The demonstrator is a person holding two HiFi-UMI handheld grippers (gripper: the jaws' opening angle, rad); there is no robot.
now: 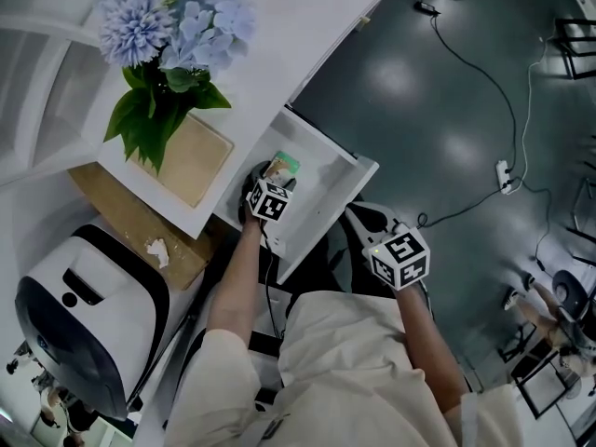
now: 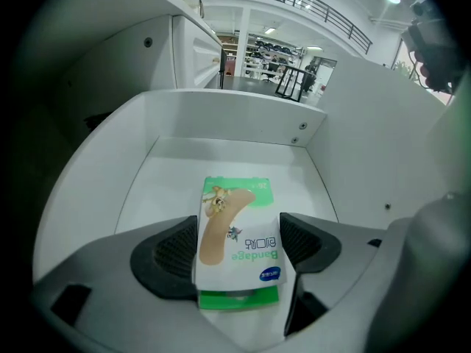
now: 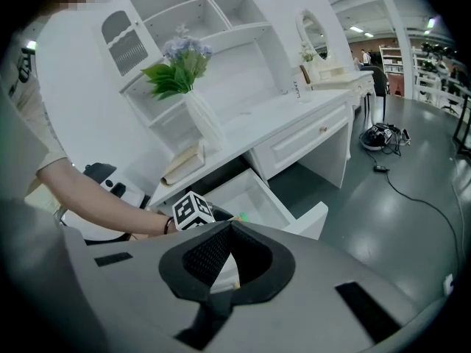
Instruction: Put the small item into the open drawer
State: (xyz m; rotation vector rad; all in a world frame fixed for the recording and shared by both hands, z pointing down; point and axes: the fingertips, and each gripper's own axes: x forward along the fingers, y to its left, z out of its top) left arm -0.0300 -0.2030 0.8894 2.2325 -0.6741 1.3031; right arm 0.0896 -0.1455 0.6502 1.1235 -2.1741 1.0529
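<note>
Pinched between the ribbed pads of the left gripper, a green-and-white bandage packet sits inside the open drawer. It is over the near part of the drawer's white floor, with its long side pointing at the back wall. Whether it touches the floor cannot be told. Both jaws press its two sides. The right gripper hangs near and to the right of the drawer's front panel, with its jaws closed tip to tip on nothing. The drawer juts out from a white desk. On the desktop to the left stand blue hydrangeas, with a tan book lying just beside them. On the grey floor to the far right a black cable runs to a power strip.
</note>
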